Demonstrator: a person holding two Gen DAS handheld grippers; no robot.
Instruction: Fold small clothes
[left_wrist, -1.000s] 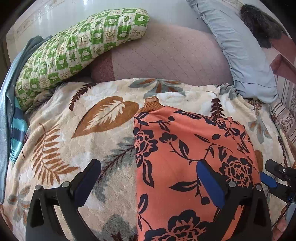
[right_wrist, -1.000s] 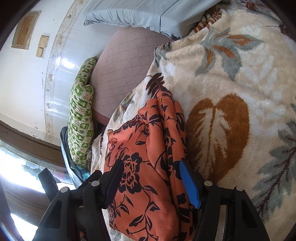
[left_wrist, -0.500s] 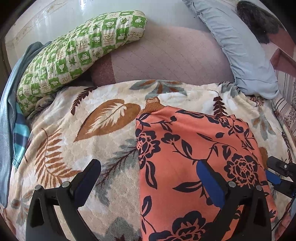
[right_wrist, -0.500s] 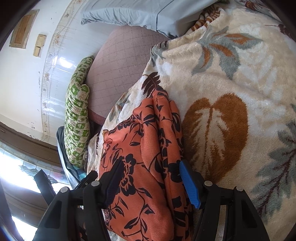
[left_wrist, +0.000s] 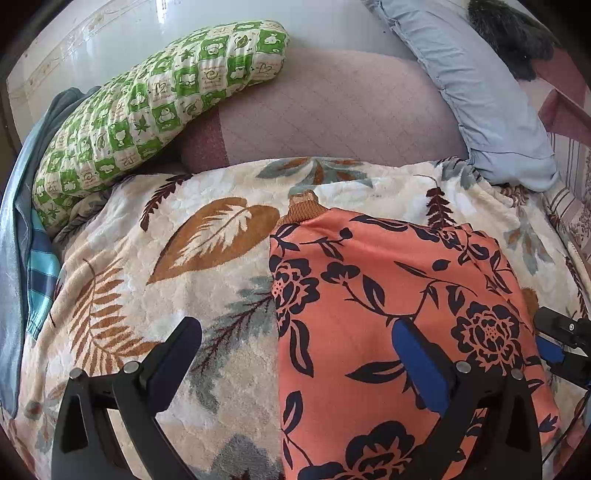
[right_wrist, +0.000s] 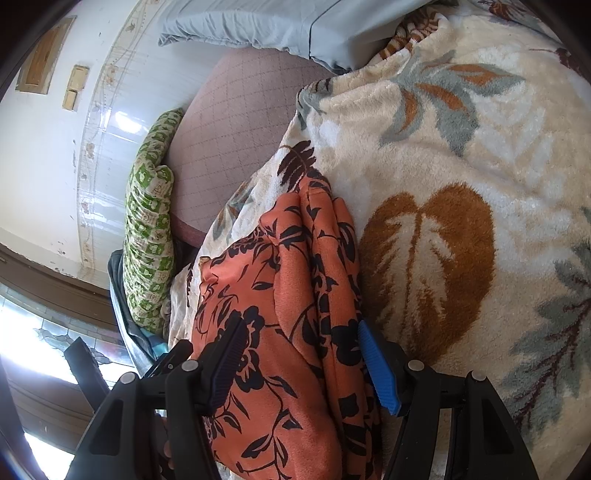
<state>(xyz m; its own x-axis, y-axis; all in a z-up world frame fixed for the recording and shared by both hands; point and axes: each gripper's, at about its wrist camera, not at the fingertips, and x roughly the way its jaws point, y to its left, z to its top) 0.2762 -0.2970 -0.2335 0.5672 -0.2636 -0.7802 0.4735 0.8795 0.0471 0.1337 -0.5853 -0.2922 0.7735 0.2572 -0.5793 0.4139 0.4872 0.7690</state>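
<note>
An orange garment with dark flower print (left_wrist: 388, 295) lies folded on a cream leaf-patterned blanket (left_wrist: 207, 266); a brown ribbed cuff (left_wrist: 304, 208) sticks out at its far edge. My left gripper (left_wrist: 295, 343) is open, its left finger over the blanket and its right finger over the garment. My right gripper (right_wrist: 299, 350) is open with the garment's bunched right edge (right_wrist: 325, 280) between its fingers, not pinched. The right gripper also shows at the right edge of the left wrist view (left_wrist: 565, 343).
A green checked pillow (left_wrist: 147, 110) lies at the back left, a light blue pillow (left_wrist: 487, 96) at the back right, with pinkish quilted bedding (left_wrist: 332, 122) between. Blue striped cloth (left_wrist: 37, 280) lies at the far left. A tiled wall (right_wrist: 55, 140) stands behind.
Both grippers have drawn back slightly toward me over the garment. The garment stays flat and both stay open.
</note>
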